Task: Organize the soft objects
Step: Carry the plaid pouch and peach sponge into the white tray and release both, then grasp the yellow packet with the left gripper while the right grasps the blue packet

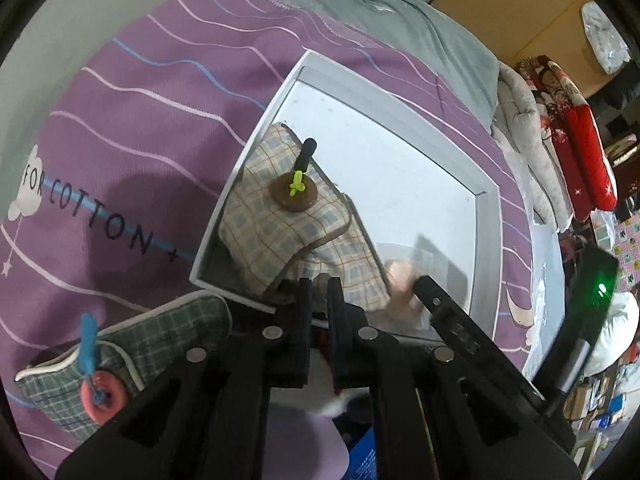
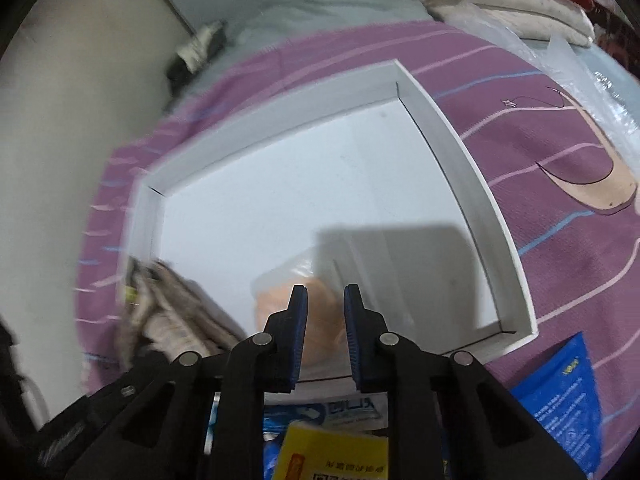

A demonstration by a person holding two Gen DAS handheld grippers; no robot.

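A white tray [image 1: 486,200] [image 2: 516,280] lies on the purple bedsheet [image 1: 140,100]. In its near left corner sits a beige plaid pouch [image 1: 272,232] with a brown button [image 1: 294,196]; the right wrist view shows this pouch [image 2: 172,308] blurred. My left gripper [image 1: 320,284] is shut, tips at the pouch's near edge; I cannot tell whether cloth is pinched. A peach soft item in a clear bag [image 1: 400,280] [image 2: 276,300] rests in the tray, with my right gripper [image 2: 326,292] shut on it. A green plaid pouch [image 1: 160,340] with a pink button lies outside the tray.
A white fluffy thing [image 1: 320,388] shows under my left fingers. Blue [image 2: 560,400] and yellow [image 2: 332,452] packets lie before the tray's near edge. A grey blanket [image 1: 400,20], folded quilts [image 1: 572,140] and clear plastic wrap [image 2: 580,72] border the far side.
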